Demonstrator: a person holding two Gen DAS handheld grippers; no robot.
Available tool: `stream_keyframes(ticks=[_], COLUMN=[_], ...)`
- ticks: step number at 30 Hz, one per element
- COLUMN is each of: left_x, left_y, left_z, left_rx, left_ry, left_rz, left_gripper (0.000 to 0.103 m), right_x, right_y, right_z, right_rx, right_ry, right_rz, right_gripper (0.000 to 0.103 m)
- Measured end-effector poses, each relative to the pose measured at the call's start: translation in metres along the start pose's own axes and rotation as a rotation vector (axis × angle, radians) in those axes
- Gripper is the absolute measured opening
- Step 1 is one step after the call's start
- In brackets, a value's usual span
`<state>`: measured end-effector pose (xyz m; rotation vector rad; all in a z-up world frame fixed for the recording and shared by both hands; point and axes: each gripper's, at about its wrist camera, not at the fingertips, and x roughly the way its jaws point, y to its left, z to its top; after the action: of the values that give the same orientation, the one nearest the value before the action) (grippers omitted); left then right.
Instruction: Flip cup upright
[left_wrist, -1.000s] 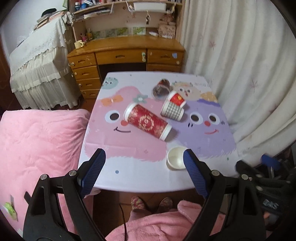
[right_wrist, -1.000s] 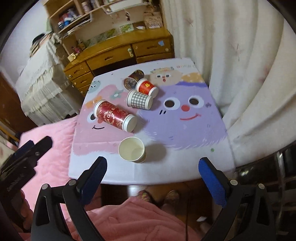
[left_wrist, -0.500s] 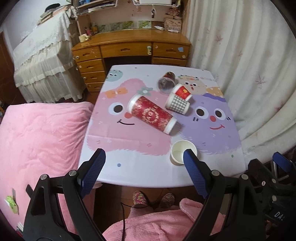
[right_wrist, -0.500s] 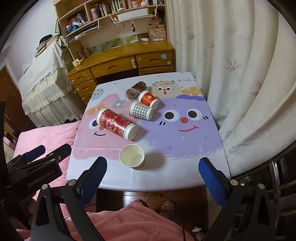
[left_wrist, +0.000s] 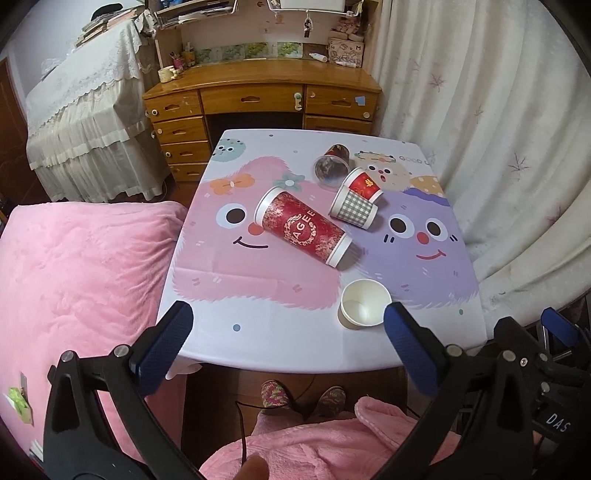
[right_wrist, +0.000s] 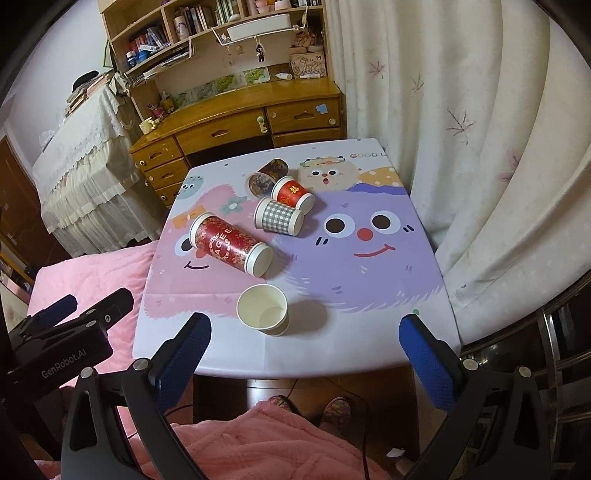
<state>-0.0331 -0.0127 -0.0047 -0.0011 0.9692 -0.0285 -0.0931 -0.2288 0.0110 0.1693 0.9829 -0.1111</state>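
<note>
A plain white paper cup stands upright, mouth up, near the 6 o'clock edge of the cartoon-printed tabletop. At its 11 o'clock lies a tall red patterned paper cup with white rims, on its side, apart from the white one. Farther toward 12 o'clock three smaller cups lie on their sides in a tight cluster: a grey-and-white checked paper cup, a small red paper cup with a gold mark touching it at its 1 o'clock, and a dark brown patterned paper cup just beyond, its mouth facing the camera.

The left gripper hovers off the near edge of the tabletop, its blue-padded fingers spread wide with nothing between them. The right gripper hangs likewise off the near edge, fingers wide apart and empty; the white cup sits just beyond them, untouched.

At 12 o'clock past the tabletop stands a wooden desk with drawers; a pink blanket lies at 9 o'clock and a cream curtain hangs at 3 o'clock.
</note>
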Motion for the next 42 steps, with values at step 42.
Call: stream_keyframes(ticks=[42], left_x=[-0.009], left_y=[-0.011], left_z=[-0.033], left_rx=[0.025], left_ry=[0.038], left_rz=[-0.031], left_gripper=[0.102], right_x=[-0.005], right_y=[-0.018], right_z=[-0.030], right_rx=[0.012], right_ry=[0.068], right_rz=[-0.018], right_gripper=[0.103])
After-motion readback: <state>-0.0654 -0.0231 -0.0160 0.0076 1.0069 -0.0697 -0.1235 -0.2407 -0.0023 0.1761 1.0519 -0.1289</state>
